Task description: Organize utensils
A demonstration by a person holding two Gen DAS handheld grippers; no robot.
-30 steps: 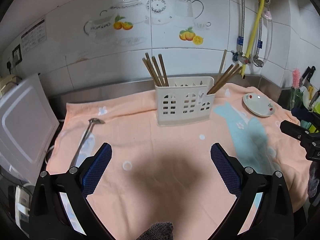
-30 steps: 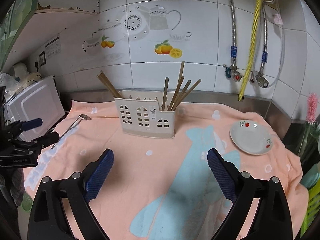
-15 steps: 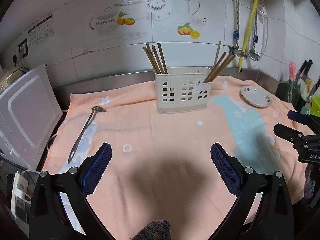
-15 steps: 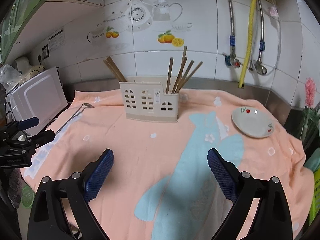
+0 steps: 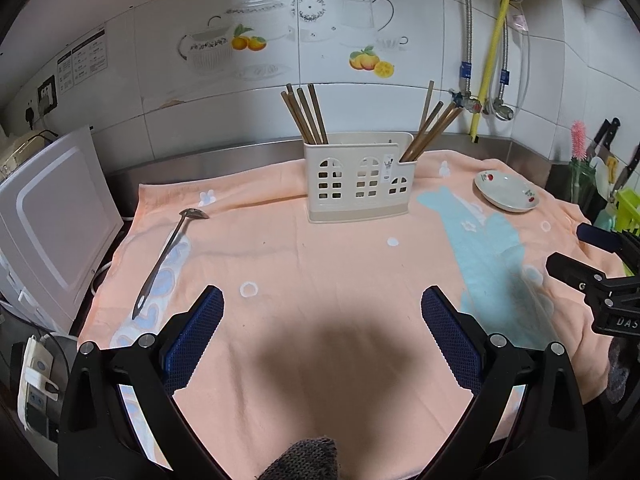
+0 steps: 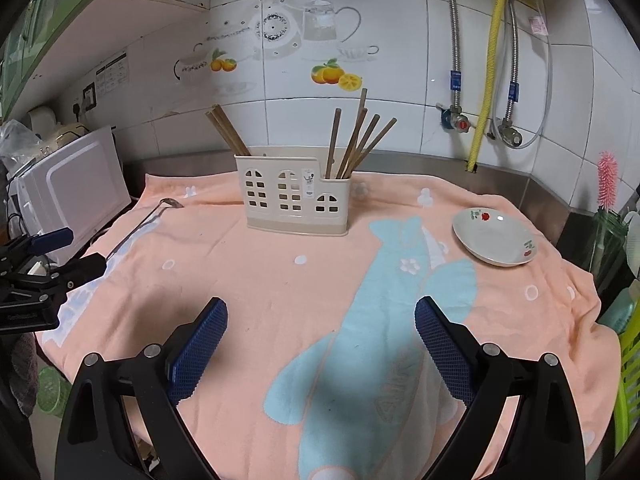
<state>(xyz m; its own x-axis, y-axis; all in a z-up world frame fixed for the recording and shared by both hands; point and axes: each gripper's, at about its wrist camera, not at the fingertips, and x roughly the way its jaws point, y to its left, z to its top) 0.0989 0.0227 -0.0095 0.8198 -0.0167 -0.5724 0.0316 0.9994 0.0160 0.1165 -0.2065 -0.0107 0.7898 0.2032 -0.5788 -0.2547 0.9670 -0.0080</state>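
Note:
A cream plastic utensil holder [image 5: 358,178] [image 6: 294,196] stands at the back of the peach towel, with wooden chopsticks [image 5: 306,114] [image 6: 356,140] leaning out of both end compartments. A long metal spoon [image 5: 166,254] [image 6: 138,222] lies flat on the towel to the left of the holder. My left gripper [image 5: 322,320] hovers open over the towel's near edge, nothing between its blue pads. My right gripper [image 6: 320,332] is open too, above the blue fish print. Each gripper appears at the edge of the other's view: the right gripper [image 5: 596,264] and the left gripper [image 6: 48,264].
A small white dish [image 5: 506,192] [image 6: 494,240] with red flowers rests on the towel's right side. A white microwave [image 5: 48,224] stands left of the counter. Pipes and valves [image 6: 480,124] run down the tiled wall. A pink brush in a jar [image 6: 608,216] sits far right.
Both grippers have drawn back and a little up from the holder, so more of the towel and counter shows. Nothing on the towel has moved.

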